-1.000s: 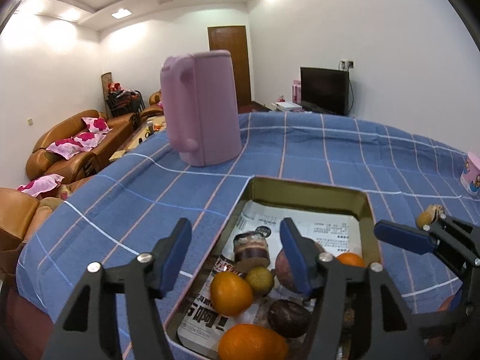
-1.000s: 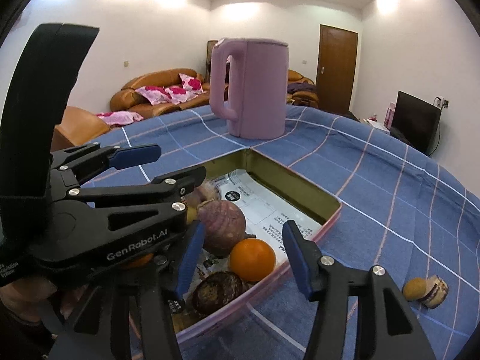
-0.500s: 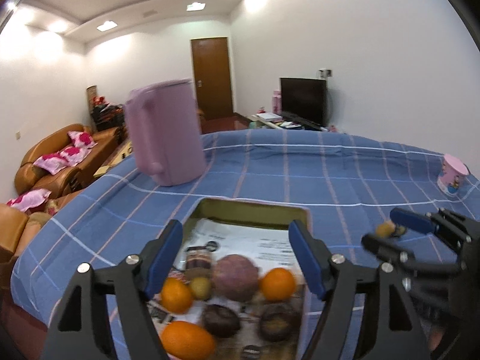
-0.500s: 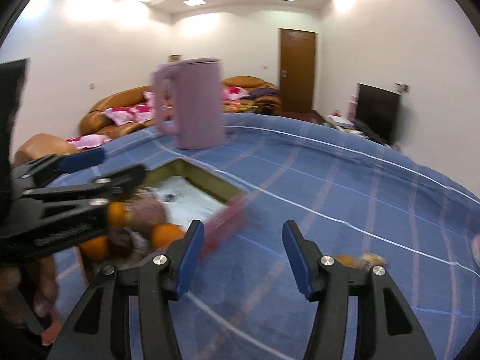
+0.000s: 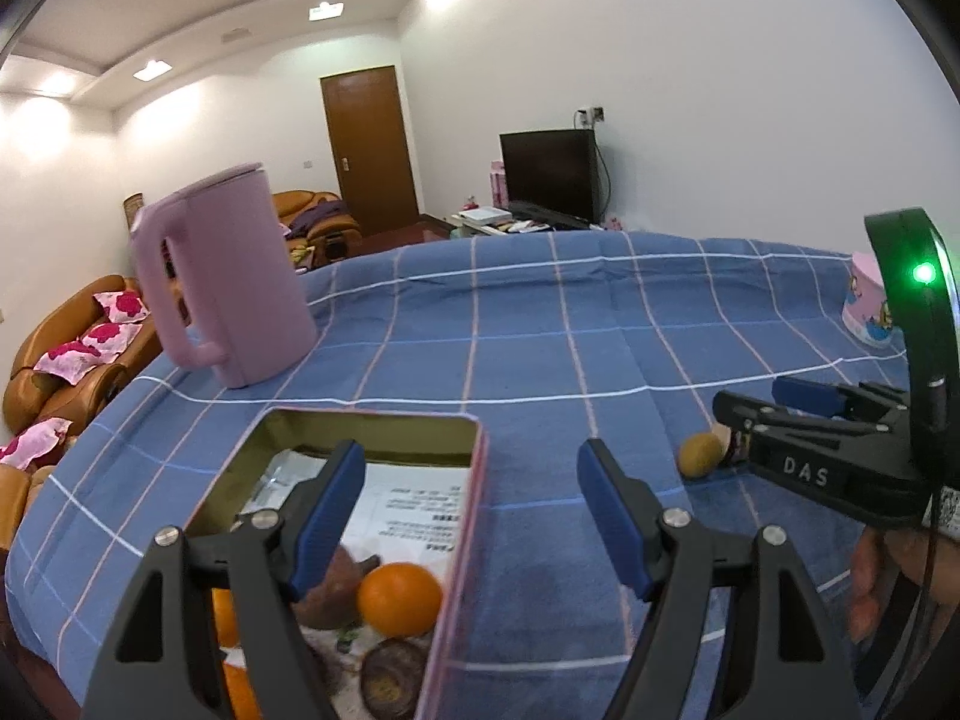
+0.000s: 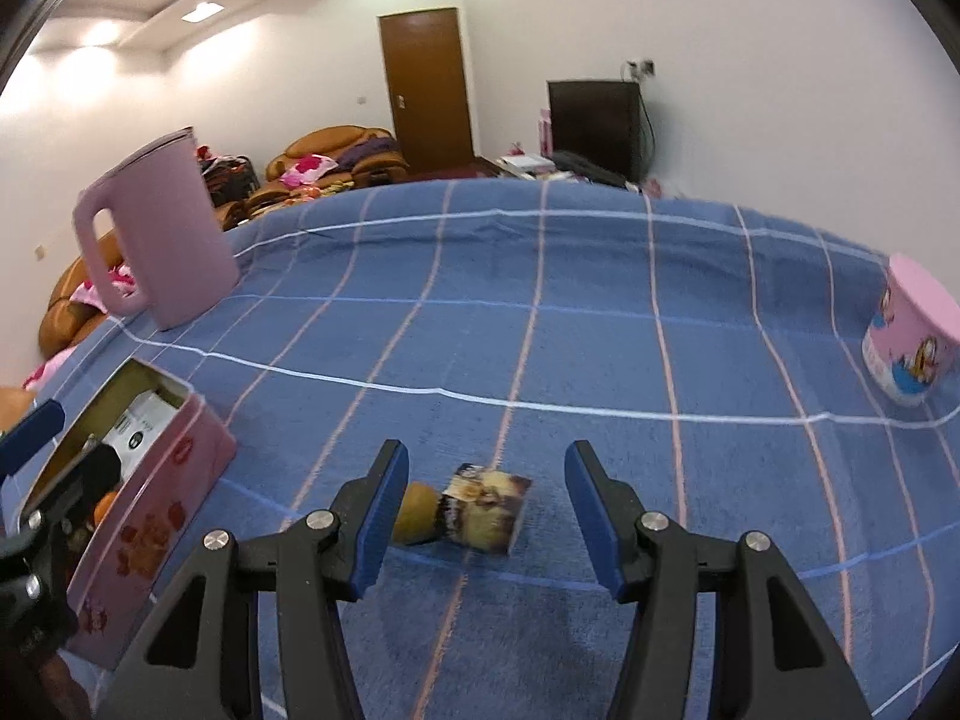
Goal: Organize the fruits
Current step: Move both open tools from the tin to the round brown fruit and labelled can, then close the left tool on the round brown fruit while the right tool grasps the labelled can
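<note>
The left gripper [image 5: 471, 516] was spread w/ nothing between its pads, hanging over the right wall of the pink tin [image 5: 462, 540]. Inside the tin lay an orange [image 5: 399, 599] & other fruits on printed paper. The right gripper [image 6: 480, 519] also stood apart, empty, above the blue checked cloth [image 6: 540, 330]. A small yellow-brown fruit [image 6: 414, 513] lay on the cloth just ahead of its fingers, touching a wrapped snack [image 6: 483, 507]
</note>
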